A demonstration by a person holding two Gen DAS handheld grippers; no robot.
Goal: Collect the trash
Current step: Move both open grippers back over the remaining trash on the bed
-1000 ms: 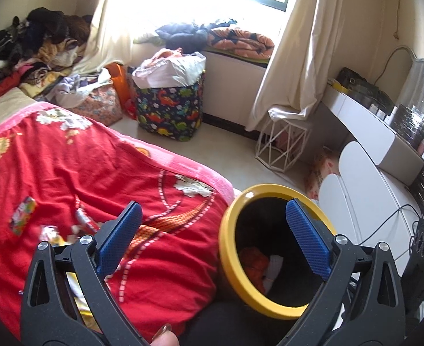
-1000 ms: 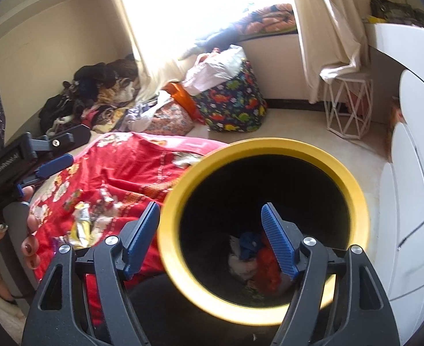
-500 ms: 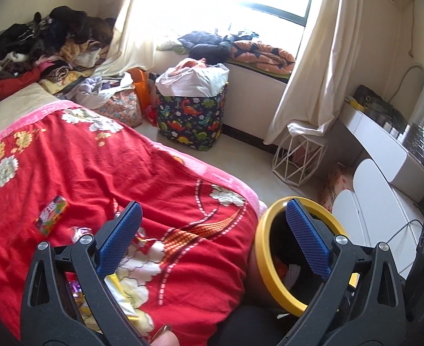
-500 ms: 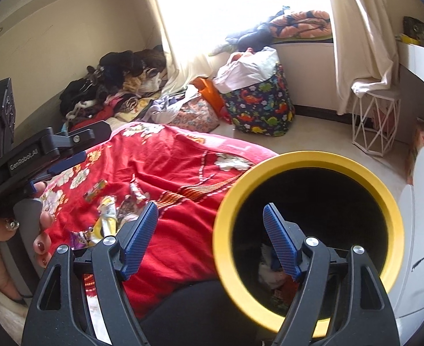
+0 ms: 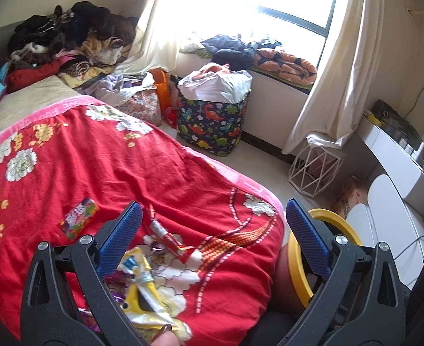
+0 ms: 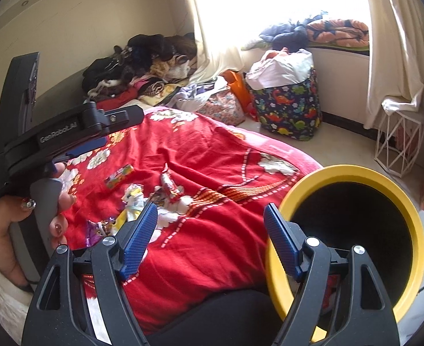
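Several snack wrappers lie on the red flowered bedspread (image 5: 102, 167): a flat colourful packet (image 5: 79, 222), a red wrapper (image 5: 168, 238) and a yellow one (image 5: 143, 288). My left gripper (image 5: 213, 216) hangs open over the red and yellow wrappers with nothing between its pads. The black bin with a yellow rim (image 6: 350, 170) stands by the bed's corner, its rim (image 5: 336, 219) behind the left gripper's right finger. My right gripper (image 6: 210, 216) is open and empty between the wrappers (image 6: 168, 186) and the bin. A hand (image 6: 10, 225) holds the left gripper (image 6: 114, 132) at the left of that view.
A dinosaur-print basket (image 5: 212, 124) stuffed with bags stands on the floor beyond the bed. A white wire stool (image 5: 312, 167) sits under the curtain. A white desk (image 5: 399, 155) runs along the right. Clothes (image 5: 68, 37) are piled at the bed's far end.
Both grippers have swung left from the bin to the bed. The bin has slid toward the right edge of each view, and the wrappers now lie under the left gripper. Both stay open.
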